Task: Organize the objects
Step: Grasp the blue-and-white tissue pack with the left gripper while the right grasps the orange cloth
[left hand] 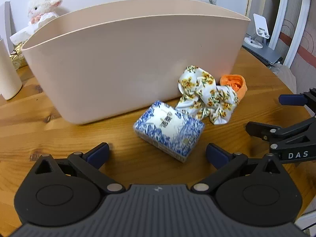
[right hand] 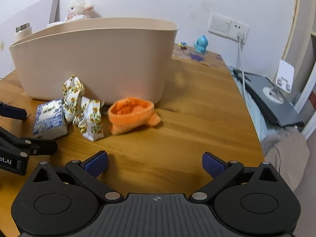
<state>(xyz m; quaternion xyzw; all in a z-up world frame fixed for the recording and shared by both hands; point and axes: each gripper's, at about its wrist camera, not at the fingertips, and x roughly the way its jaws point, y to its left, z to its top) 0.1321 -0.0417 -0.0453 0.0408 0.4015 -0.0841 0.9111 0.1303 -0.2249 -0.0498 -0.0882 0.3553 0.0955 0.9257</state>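
A large beige tub [left hand: 138, 59] [right hand: 94, 59] stands on the wooden table [left hand: 59, 134] [right hand: 187, 108]. In front of it lie a blue-and-white tissue pack [left hand: 168, 129] [right hand: 50, 117], a flowered cloth scrunchie [left hand: 205, 94] [right hand: 83, 106] and an orange knitted sock [left hand: 234, 83] [right hand: 132, 113]. My left gripper [left hand: 158, 154] is open just short of the tissue pack, nothing between its fingers. My right gripper [right hand: 155, 163] is open over bare wood, a little before the orange sock. Each gripper shows at the other view's edge: the right gripper [left hand: 276, 114], the left gripper [right hand: 29, 130].
A white plush lamb [left hand: 42, 7] [right hand: 78, 7] sits behind the tub. A white cylinder [left hand: 7, 73] stands at far left. A blue toy [right hand: 201, 44] rests near the wall sockets. The table's right edge [right hand: 254, 118] drops off toward a grey laptop and phone stand [right hand: 280, 83].
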